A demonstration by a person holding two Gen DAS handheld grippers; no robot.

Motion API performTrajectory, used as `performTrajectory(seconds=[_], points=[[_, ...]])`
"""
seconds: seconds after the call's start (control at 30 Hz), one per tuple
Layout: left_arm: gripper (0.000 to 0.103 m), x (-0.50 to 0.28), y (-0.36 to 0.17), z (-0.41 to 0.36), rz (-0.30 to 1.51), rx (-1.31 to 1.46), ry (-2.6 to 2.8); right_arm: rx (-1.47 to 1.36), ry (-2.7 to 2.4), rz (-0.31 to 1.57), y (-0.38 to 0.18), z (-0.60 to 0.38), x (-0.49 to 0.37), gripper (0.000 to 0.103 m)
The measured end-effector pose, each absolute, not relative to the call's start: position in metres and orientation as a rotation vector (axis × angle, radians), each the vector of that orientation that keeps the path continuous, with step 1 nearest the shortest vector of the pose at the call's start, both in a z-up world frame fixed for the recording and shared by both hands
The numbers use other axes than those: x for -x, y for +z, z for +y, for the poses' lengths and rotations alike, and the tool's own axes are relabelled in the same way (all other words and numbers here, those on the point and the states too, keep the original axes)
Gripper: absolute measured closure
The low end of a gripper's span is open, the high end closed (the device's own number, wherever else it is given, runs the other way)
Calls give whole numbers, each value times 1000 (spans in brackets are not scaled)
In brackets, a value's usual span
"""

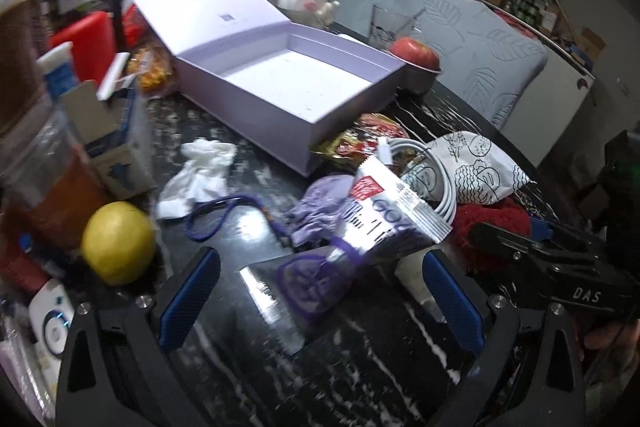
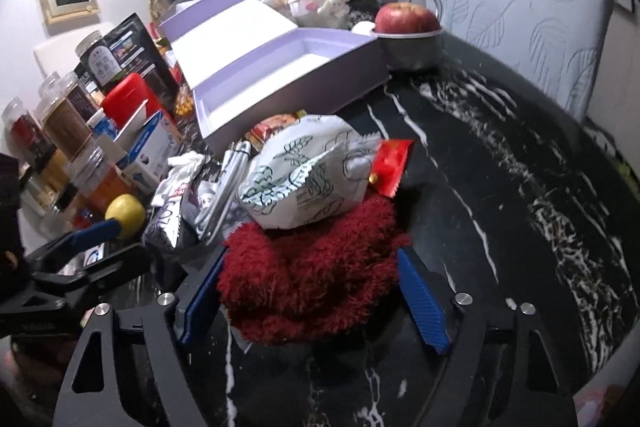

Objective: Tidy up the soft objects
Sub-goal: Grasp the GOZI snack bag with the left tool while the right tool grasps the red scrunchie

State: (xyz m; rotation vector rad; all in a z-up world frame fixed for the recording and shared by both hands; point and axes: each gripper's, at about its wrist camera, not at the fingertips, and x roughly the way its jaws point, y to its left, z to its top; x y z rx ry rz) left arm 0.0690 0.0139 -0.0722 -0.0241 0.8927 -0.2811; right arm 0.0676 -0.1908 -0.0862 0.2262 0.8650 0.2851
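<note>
In the right wrist view a red fuzzy knit piece lies on the black marble table. My right gripper is shut on it, with both blue pads against the fluff. A white pouch with line drawings rests on its far side. In the left wrist view my left gripper stands open over a silver and purple foil packet without touching it. Just beyond lie a crumpled lilac cloth and a white tissue. The open lavender box sits behind them, with nothing in it.
A yellow lemon, jars, cartons and a red container crowd the left side. A coiled white cable and snack packets lie before the box. An apple in a metal bowl stands behind it, by a padded chair back.
</note>
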Motion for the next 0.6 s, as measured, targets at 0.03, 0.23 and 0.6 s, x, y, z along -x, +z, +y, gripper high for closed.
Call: performTrajectory(seconds=[0.03, 0.23, 0.6], points=[[0, -71, -74, 10, 894, 13, -282, -239, 298, 881, -88, -193, -69, 28], [1, -80, -84, -7, 892, -46, -321, -203, 317, 864, -84, -196, -60, 53], [51, -76, -89, -17, 860, -74, -343, -163, 284, 857, -79, -212, -41, 68]])
